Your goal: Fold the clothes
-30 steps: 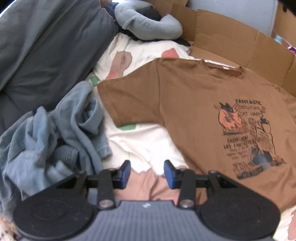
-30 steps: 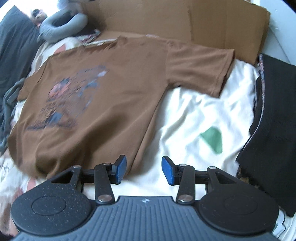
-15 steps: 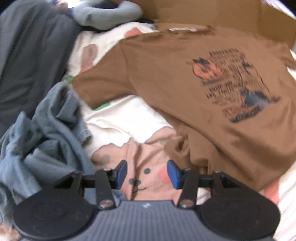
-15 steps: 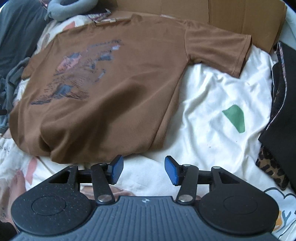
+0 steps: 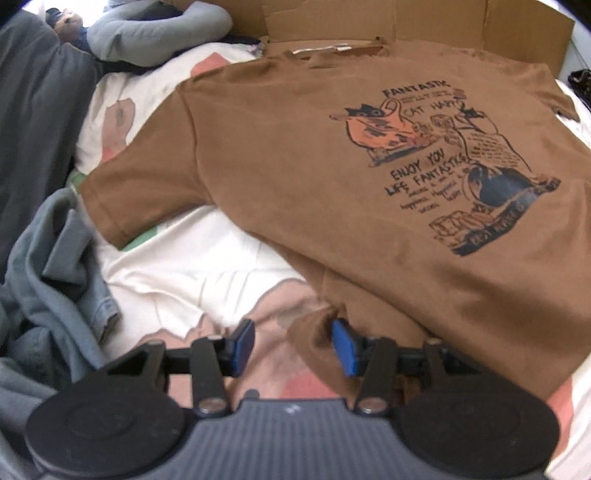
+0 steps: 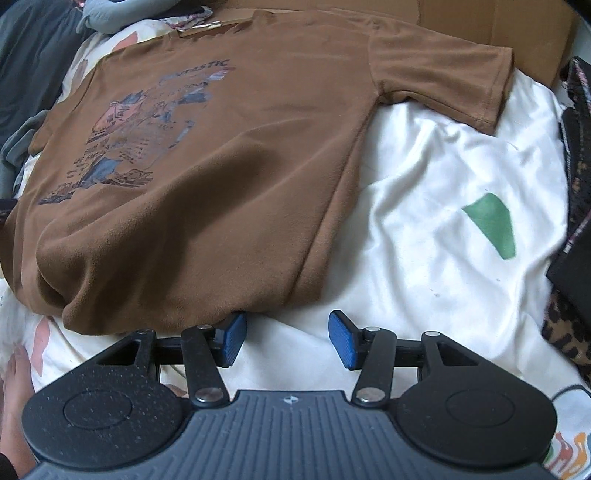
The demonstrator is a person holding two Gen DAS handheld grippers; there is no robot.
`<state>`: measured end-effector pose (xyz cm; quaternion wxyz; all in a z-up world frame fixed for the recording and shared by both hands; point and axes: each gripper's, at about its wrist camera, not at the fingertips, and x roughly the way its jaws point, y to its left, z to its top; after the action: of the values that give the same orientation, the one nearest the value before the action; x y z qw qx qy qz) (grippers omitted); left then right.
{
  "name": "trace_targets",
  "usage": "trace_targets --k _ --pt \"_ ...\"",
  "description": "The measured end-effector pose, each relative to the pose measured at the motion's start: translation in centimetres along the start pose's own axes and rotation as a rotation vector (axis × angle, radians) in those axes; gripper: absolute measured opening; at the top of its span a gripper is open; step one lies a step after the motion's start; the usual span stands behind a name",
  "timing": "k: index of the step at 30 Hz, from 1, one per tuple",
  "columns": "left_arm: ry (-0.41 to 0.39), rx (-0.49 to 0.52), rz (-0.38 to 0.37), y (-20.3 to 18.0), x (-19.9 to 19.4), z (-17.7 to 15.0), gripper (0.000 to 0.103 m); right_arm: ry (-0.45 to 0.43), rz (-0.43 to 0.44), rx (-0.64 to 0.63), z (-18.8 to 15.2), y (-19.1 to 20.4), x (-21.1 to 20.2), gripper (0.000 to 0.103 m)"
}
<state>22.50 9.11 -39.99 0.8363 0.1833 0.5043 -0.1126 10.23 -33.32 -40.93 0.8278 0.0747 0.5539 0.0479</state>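
A brown T-shirt [image 5: 295, 155] with a printed cat picture lies front up and spread out on a white patterned bedsheet [image 5: 192, 266]. My left gripper [image 5: 293, 345] is open at the shirt's bottom left hem corner, which bunches between the blue pads. In the right wrist view the same T-shirt [image 6: 240, 166] fills the left and middle. My right gripper [image 6: 286, 341] is open at the bottom right hem corner, its left pad tucked just under the hem edge, its right pad over the bare bedsheet [image 6: 424, 221].
A crumpled blue-grey garment [image 5: 48, 288] lies left of the shirt. Dark grey bedding [image 5: 33, 122] and a grey neck pillow [image 5: 155, 33] sit at the back left. Cardboard [image 5: 424, 26] stands behind the collar. Dark and leopard-print clothes [image 6: 572, 277] lie at the right. A hand [image 6: 14, 406] shows at lower left.
Both grippers have dropped and closed in on the shirt's bottom hem corners. The left one swung right from the bedsheet onto the hem. Both stayed open.
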Motion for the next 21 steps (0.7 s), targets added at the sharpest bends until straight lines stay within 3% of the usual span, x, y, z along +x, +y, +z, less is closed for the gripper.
trace_targets --k 2,4,5,6,8,10,12,21 --pt "0.020 0.014 -0.002 -0.1 0.9 -0.1 0.047 -0.010 0.004 -0.013 0.1 0.3 0.2 0.056" --pt "0.030 0.018 -0.015 -0.2 1.5 -0.2 0.038 -0.023 0.006 -0.031 0.2 0.5 0.1 0.055" --pt "0.025 0.018 -0.028 -0.2 1.5 -0.2 0.027 -0.029 0.007 -0.041 0.2 0.6 0.1 0.055" --pt "0.021 0.019 -0.040 -0.4 1.4 -0.3 0.018 -0.036 0.008 -0.050 0.2 0.7 0.1 0.050" --pt "0.011 0.021 -0.039 -0.8 1.0 -0.3 0.011 -0.048 0.010 -0.068 0.3 0.8 0.1 0.036" --pt "0.002 0.004 -0.036 -0.8 0.3 -0.3 0.009 -0.061 0.011 -0.087 0.3 1.0 0.0 0.015" --pt "-0.002 -0.046 -0.044 -0.4 -0.5 -0.4 0.008 -0.073 0.013 -0.106 0.4 1.2 0.0 0.009" --pt "-0.045 -0.350 -0.043 2.6 -6.3 -1.4 0.007 -0.163 0.019 -0.117 1.6 0.6 -4.5 0.005"
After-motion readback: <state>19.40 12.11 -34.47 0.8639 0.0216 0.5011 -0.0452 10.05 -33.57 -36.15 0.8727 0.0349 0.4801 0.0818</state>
